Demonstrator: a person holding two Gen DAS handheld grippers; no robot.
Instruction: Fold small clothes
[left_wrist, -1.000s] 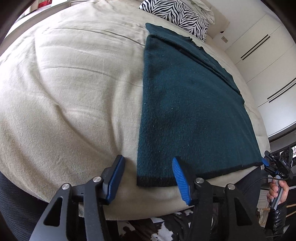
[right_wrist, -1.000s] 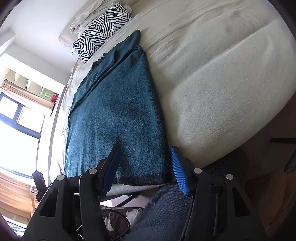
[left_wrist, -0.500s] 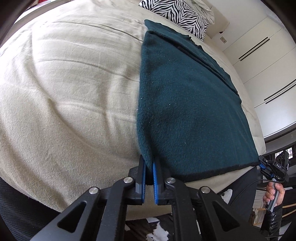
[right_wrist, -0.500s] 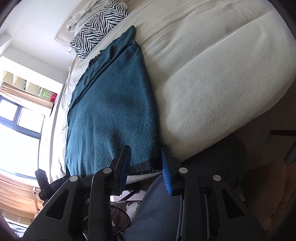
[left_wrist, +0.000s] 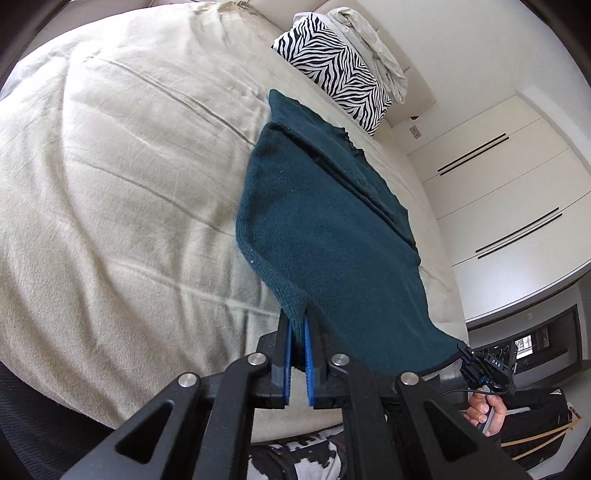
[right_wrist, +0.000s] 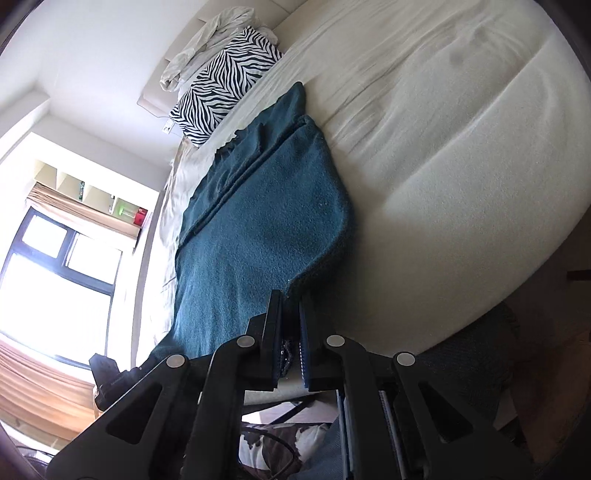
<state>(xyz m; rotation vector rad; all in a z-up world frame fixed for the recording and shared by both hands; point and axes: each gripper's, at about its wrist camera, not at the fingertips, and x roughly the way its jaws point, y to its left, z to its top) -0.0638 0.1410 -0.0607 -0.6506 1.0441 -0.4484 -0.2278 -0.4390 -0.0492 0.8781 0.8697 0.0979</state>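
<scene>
Both corners lifted; sweater (left_wrist: 332, 251) hem hidden between fingers (left_wrist: 309, 363).

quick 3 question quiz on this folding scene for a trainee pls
1. True or false: the left gripper is open and clear of the teal garment.
2. What is the right gripper clamping? A) zebra pillow B) a near corner of the teal garment C) the bed sheet
3. Fill in: the garment's far end lies on the ____.

Key: 1 false; 2 B; 3 bed.
</scene>
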